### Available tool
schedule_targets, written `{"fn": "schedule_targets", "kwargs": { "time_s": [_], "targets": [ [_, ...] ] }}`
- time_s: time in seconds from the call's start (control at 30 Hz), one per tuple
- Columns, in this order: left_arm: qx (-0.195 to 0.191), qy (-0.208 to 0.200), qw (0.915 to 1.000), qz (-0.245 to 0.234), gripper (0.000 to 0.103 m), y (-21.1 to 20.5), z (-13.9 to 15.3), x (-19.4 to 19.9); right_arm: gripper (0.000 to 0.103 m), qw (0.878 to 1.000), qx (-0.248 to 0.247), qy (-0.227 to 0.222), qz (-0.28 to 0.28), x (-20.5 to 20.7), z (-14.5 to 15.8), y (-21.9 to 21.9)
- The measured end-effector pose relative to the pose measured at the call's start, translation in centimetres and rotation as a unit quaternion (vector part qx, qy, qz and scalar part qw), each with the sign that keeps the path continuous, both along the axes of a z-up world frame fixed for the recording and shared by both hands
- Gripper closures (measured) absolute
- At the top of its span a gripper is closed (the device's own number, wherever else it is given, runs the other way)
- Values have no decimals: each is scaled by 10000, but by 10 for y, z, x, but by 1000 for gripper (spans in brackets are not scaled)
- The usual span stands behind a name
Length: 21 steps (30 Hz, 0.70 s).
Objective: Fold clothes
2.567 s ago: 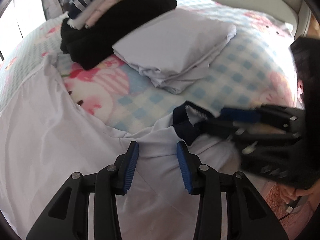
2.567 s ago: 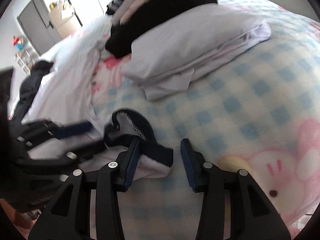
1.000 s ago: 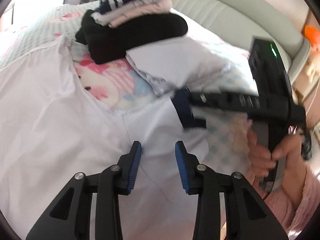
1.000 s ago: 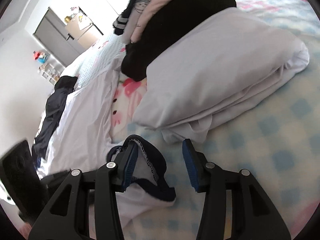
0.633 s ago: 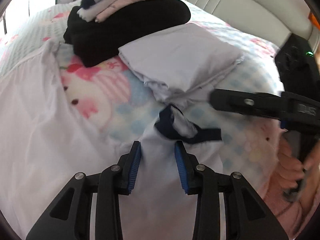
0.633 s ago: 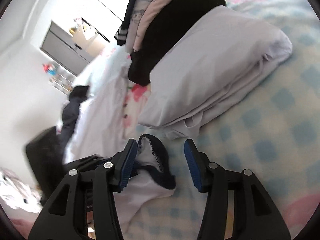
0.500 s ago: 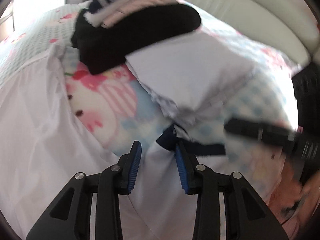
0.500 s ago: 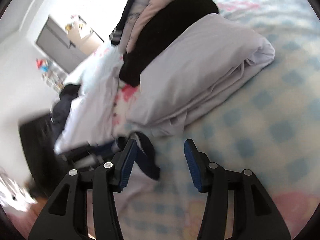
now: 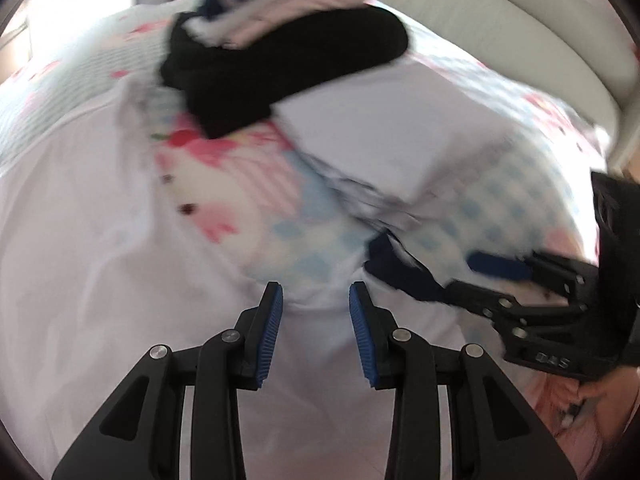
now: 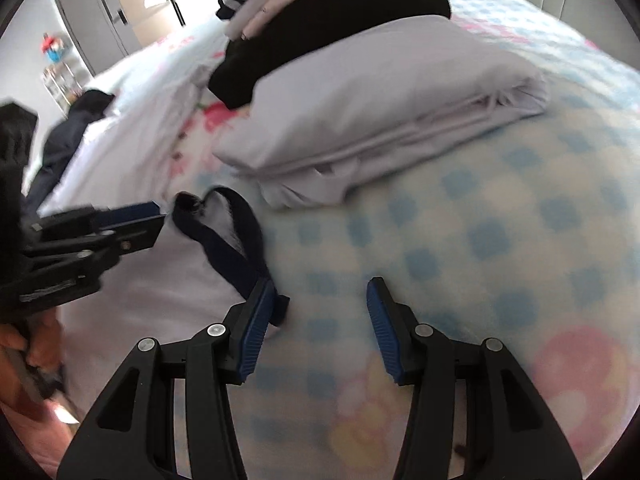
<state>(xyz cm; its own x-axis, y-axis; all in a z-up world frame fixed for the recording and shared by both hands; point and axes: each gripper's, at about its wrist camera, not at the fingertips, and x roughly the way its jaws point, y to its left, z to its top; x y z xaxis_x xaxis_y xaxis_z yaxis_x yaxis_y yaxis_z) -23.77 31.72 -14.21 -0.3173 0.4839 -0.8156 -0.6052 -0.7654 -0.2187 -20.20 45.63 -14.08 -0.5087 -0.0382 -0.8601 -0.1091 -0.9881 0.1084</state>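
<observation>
In the left wrist view, the left gripper (image 9: 315, 316) is hovering part-open over the white shirt (image 9: 120, 280), which is lying spread on the checked blanket (image 9: 500, 216); whether its pads touch cloth, I cannot tell. In the right wrist view, the right gripper (image 10: 316, 320) is closing, its left pad beside the shirt's navy collar (image 10: 240, 240), nothing gripped.
</observation>
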Motion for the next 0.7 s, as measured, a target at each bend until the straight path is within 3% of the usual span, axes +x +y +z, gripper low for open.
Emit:
{"fn": "schedule_targets", "kwargs": {
  "time_s": [0.17, 0.3, 0.43, 0.6, 0.7],
  "targets": [
    [-294, 120, 9985, -435, 67, 15, -5, 6, 54, 9996, -39, 242, -115, 14, 9, 1],
    [-371, 421, 9966, -608, 68, 18, 2, 10, 53, 9951, -679, 720, 7, 16, 24, 7],
    [-377, 482, 9945, -850, 68, 16, 5, 10, 53, 9975, -618, 328, 79, 7, 9, 4],
    [-735, 475, 9896, -1145, 69, 34, -7, 10, 53, 9987, -440, 224, 96, -2, 3, -1],
    [-690, 382, 9899, -1181, 83, 41, -13, 6, 52, 9991, -394, 139, 101, -5, -2, -4]
  ]
}}
